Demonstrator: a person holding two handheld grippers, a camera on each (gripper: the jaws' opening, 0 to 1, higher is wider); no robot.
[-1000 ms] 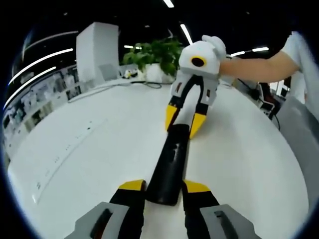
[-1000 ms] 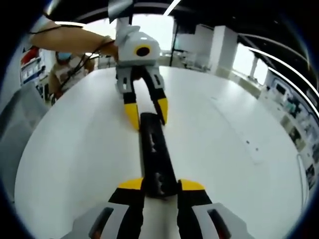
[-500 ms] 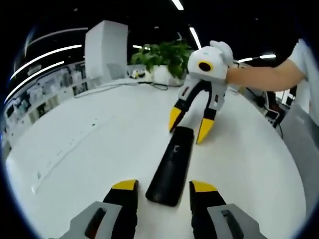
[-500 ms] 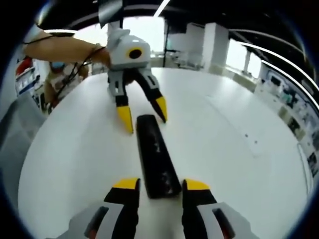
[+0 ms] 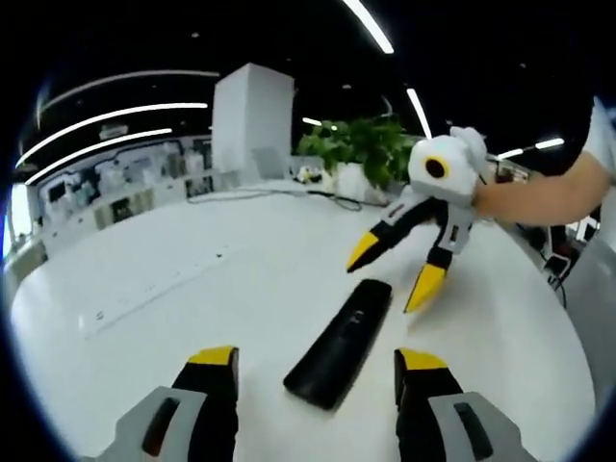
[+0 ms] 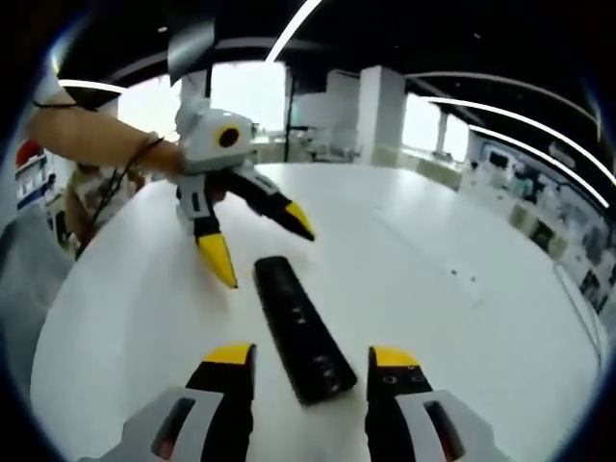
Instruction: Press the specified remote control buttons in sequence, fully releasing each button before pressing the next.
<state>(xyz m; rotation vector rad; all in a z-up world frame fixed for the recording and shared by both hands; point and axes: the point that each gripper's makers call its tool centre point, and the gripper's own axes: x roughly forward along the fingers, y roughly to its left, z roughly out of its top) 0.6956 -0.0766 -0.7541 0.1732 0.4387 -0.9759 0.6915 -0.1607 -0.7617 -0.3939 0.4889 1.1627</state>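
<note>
A white planter [image 5: 348, 180] at the far edge of the round white bench [image 5: 212, 298] holds a leafy green plant [image 5: 361, 146]. The long black rectangular remote control [image 5: 341, 343] lies flat on the bench top, buttons up; individual buttons are too small to read. In the left gripper view, the left gripper [image 5: 319, 364] hovers with its yellow-tipped black fingers [image 5: 214, 358] spread wide, one on each side of the remote's near end, clear of it and gripping nothing. The right gripper [image 5: 393, 270] comes in from the right, held by a hand in a white glove [image 5: 470, 146]; its fingers [image 5: 424, 287] are splayed wide apart and empty, tips just off the remote's far end, one on each side. In the right gripper view, the same remote [image 6: 302, 328] lies between the right gripper's [image 6: 312, 357] own spread fingers [image 6: 227, 355], untouched. The left gripper [image 6: 258, 242] is seen opposite, also wide open, its tips near the remote's far end. A thin grey strip [image 5: 154, 294] lies on the bench, well apart to the side.
</note>
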